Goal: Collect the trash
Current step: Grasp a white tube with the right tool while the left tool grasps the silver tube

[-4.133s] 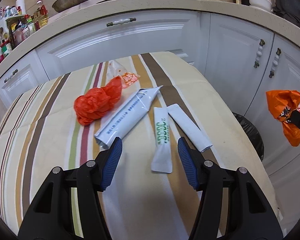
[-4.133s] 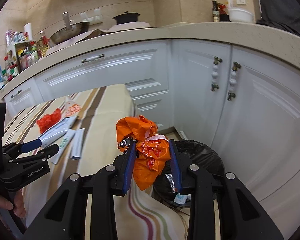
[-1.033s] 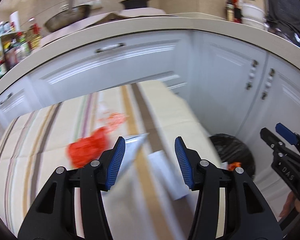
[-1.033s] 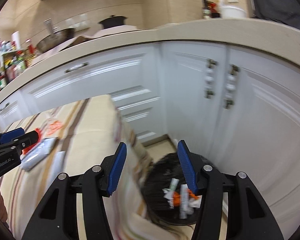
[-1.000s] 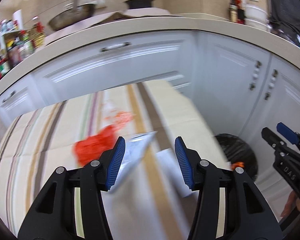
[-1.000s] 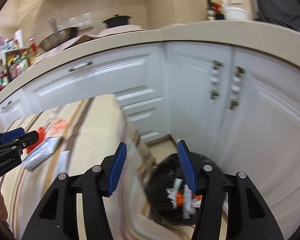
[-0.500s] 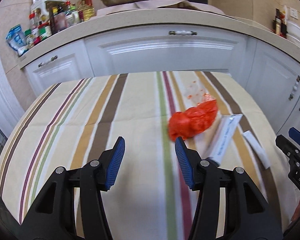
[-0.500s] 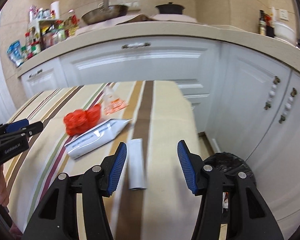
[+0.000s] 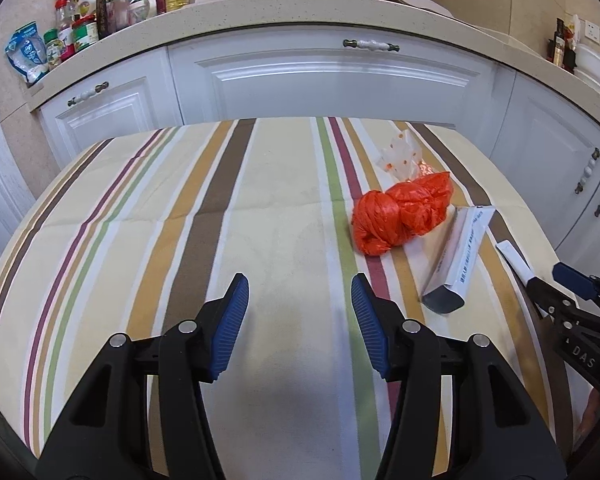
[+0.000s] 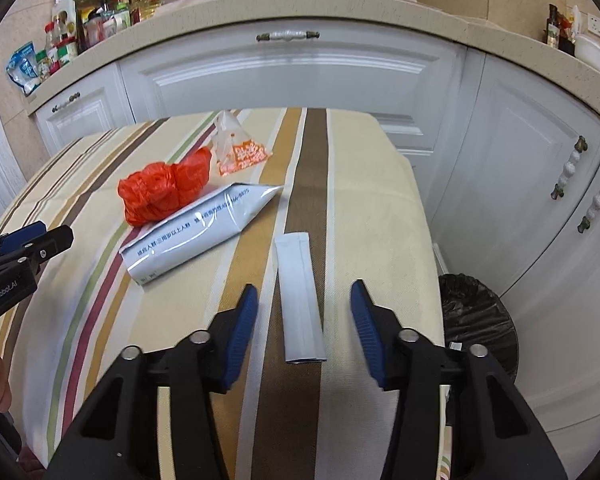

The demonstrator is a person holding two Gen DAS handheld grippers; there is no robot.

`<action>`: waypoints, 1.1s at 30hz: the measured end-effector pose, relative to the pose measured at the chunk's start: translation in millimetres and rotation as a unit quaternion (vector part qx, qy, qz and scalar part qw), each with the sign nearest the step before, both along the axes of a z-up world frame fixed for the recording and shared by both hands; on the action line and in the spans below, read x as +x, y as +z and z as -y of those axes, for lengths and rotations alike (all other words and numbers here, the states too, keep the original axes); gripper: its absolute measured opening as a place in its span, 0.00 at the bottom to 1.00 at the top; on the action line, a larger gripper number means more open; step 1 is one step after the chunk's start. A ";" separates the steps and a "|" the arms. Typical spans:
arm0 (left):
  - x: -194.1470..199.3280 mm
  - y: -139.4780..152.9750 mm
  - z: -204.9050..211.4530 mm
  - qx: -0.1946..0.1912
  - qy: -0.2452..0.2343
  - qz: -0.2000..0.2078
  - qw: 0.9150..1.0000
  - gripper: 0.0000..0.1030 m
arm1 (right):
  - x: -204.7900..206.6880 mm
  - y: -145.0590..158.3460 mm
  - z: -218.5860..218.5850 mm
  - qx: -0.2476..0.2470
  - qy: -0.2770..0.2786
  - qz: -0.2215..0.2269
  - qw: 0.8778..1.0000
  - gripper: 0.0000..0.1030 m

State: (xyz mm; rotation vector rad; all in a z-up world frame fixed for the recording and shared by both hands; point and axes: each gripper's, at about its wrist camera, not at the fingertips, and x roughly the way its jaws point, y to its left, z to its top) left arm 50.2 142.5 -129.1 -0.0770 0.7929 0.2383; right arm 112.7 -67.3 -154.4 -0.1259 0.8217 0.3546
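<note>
On the striped tablecloth (image 10: pixel 372 208) lie a crumpled red plastic bag (image 10: pixel 162 190), a silver-white pouch (image 10: pixel 204 232), a narrow white sachet (image 10: pixel 300 300) and a clear wrapper with orange print (image 10: pixel 236 148). My right gripper (image 10: pixel 304 312) is open and empty, its jaws either side of the near end of the white sachet, just above it. My left gripper (image 9: pixel 298 312) is open and empty over bare cloth, left of the red bag (image 9: pixel 400 216) and the pouch (image 9: pixel 460 256). The black-lined trash bin (image 10: pixel 476 320) stands on the floor right of the table.
White kitchen cabinets (image 10: pixel 300 76) curve round behind and to the right of the table. The counter (image 9: pixel 260 4) above carries bottles, jars, a pan and a pot. The right gripper shows at the right edge of the left wrist view (image 9: pixel 572 300).
The right gripper has swung from over the bin back to the table and now straddles the white sachet. The left gripper has moved left over bare cloth. Both stay open.
</note>
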 end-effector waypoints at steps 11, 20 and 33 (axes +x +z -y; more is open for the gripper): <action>8.0 1.7 22.9 -0.010 -0.037 0.000 0.999 0.62 | 4.8 -7.9 0.4 0.007 0.009 -0.032 0.999 0.20; 19.1 3.8 55.0 -0.008 -0.088 0.018 0.996 0.69 | -2.7 1.0 11.7 0.026 0.002 -0.008 1.000 0.19; 50.6 -18.9 79.2 -0.010 -0.121 -0.022 0.992 0.49 | -6.5 9.7 47.9 0.046 -0.035 0.011 0.998 0.19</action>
